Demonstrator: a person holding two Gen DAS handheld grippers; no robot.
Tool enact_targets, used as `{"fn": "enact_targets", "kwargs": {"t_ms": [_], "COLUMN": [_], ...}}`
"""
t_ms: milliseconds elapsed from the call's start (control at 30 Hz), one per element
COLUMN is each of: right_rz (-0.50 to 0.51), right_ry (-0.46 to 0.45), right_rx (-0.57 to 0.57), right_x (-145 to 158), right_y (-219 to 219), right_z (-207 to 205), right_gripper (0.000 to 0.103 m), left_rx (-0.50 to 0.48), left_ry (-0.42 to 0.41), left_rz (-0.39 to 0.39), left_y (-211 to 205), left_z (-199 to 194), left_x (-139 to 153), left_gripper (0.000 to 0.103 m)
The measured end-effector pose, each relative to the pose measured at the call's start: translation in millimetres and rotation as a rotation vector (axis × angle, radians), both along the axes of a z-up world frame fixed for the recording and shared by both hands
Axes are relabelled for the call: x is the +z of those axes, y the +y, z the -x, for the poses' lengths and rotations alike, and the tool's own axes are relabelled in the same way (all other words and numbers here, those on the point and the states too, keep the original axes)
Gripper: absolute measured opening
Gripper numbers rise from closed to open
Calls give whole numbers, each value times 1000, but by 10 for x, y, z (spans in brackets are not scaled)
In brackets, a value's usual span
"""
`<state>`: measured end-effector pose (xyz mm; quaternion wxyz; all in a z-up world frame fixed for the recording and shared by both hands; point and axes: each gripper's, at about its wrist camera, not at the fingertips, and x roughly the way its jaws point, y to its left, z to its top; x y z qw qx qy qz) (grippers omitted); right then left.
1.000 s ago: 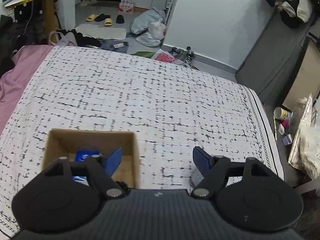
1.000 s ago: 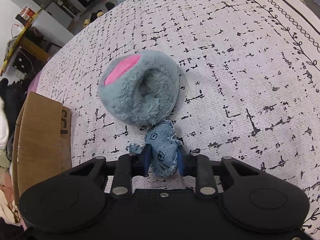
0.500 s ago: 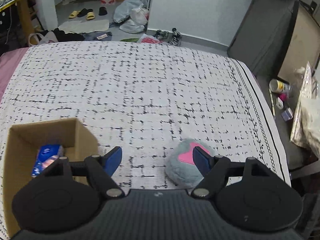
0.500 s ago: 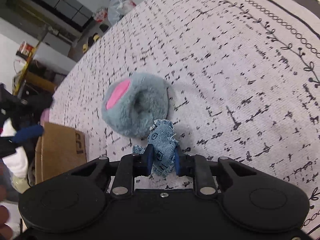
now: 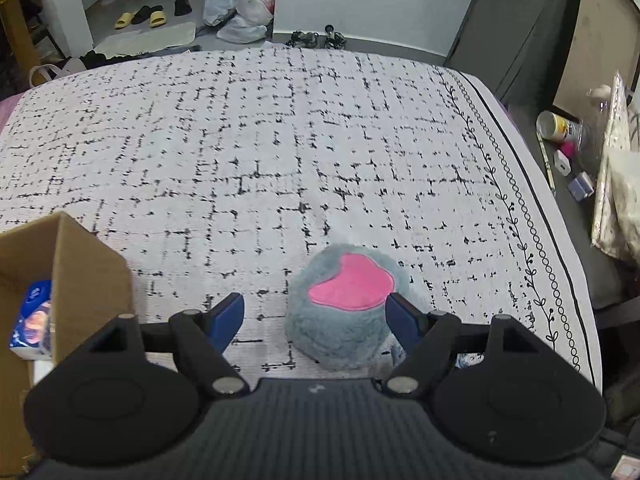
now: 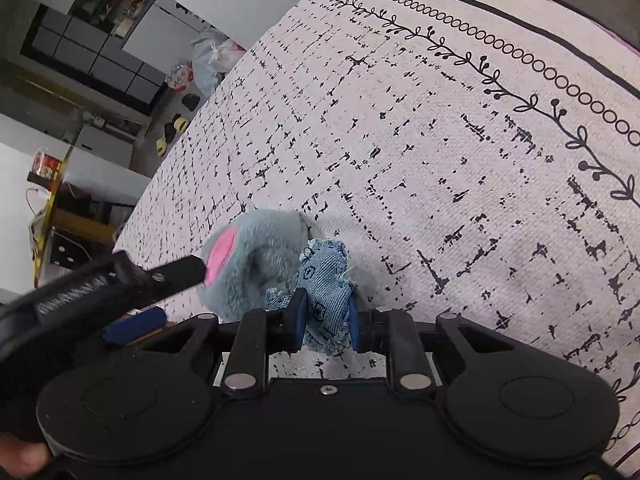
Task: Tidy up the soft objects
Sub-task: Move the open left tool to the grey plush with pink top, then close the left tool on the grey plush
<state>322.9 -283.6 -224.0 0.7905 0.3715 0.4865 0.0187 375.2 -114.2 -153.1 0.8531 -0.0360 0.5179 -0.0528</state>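
A grey plush toy with a pink heart patch lies on the black-and-white patterned bedcover. My left gripper stands open just above it, one blue pad on each side; the right-hand pad is close against the fur and the left-hand one is well clear. In the right wrist view the plush toy has a frayed denim piece hanging from it. My right gripper is shut on that denim. One finger of the left gripper reaches in from the left by the pink patch.
A cardboard box stands open at the left with a blue tissue pack inside. The bed's right edge drops to a dark strip with a can and small items. Bags and slippers lie on the floor beyond.
The left gripper has swung from above the box rightwards and down over the plush toy, still open. The right gripper has rolled while keeping the denim, and the left gripper now shows in its view.
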Motion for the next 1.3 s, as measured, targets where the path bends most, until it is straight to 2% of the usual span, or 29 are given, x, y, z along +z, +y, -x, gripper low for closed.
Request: {"fn": "enact_targets", "kwargs": {"t_ms": [400, 500, 533, 633, 733, 967, 1033, 1300], "right_rz": [-19, -17, -20, -22, -18, -36, -56, -87], "right_ry": [36, 42, 43, 42, 39, 23, 23, -54], "right_rx": [-56, -70, -69, -64, -53, -4, 7, 69], "right_x": [-160, -192, -202, -232, -254, -271, -250, 51], "right_y": [-68, -80, -84, -60, -10, 91, 117, 204], "right_z": [-98, -117, -121, -162, -206, -239, -233, -156], "right_gripper": [21, 21, 21, 21, 22, 21, 21, 19], "left_rx": [-47, -42, -32, -15, -12, 1, 1, 5], "left_ry": [-19, -42, -49, -55, -52, -11, -14, -44], "left_rz": [-63, -125, -139, -86, -74, 25, 25, 73], "left_y": [-206, -228, -216, -148, -134, -6, 20, 232], "left_z": [-37, -41, -45, -58, -80, -87, -62, 58], "left_x": [-263, -326, -345, -354, -335, -286, -244, 89], "left_gripper": [76, 69, 64, 43, 36, 27, 27, 27]}}
